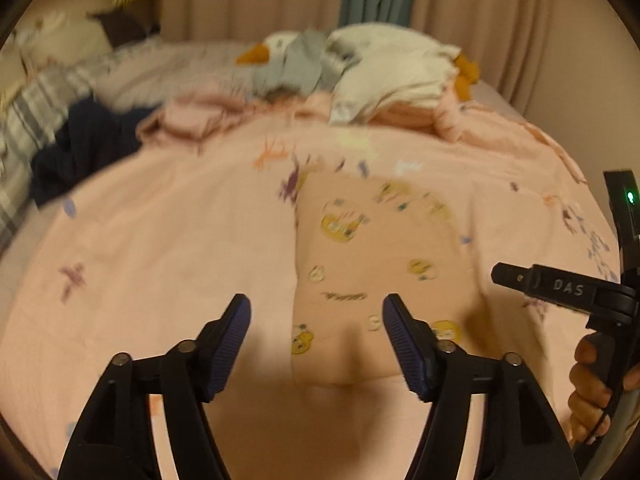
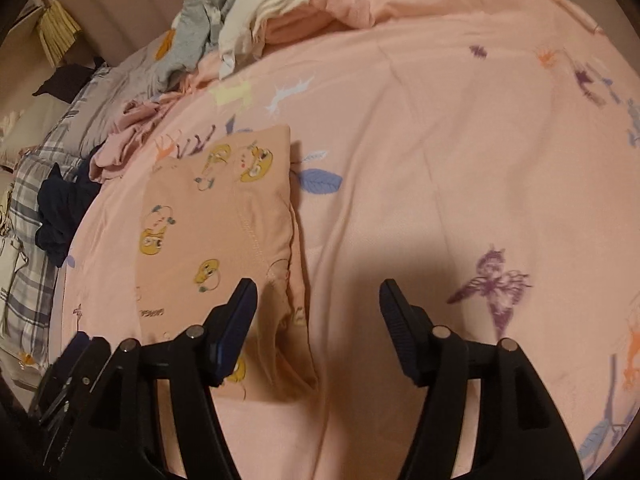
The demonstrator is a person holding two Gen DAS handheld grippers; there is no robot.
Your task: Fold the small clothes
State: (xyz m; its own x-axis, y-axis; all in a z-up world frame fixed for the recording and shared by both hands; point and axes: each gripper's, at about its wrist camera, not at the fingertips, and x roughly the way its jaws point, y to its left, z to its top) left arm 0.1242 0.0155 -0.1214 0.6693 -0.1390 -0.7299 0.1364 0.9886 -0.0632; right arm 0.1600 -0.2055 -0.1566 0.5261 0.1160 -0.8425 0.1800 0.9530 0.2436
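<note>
A small pink garment with yellow cartoon prints [image 1: 372,264] lies folded flat on the pink bedspread [image 1: 160,248]. In the right wrist view the same garment [image 2: 212,232] sits left of centre. My left gripper [image 1: 316,320] hovers above the garment's near edge, open, with nothing between its fingers. My right gripper [image 2: 318,304] is also open and empty; its left finger [image 2: 236,320] overlaps the garment's right edge in the picture, and the gap is over bare bedspread [image 2: 440,160]. The right gripper's body and the hand holding it [image 1: 592,380] show at the right edge of the left wrist view.
A pile of unfolded clothes, white [image 1: 392,76], grey [image 1: 296,64] and pink [image 1: 196,116], lies at the far side of the bed. A dark navy garment [image 1: 80,148] rests at the left by a plaid sheet [image 1: 32,120]. Curtains [image 1: 460,8] hang behind.
</note>
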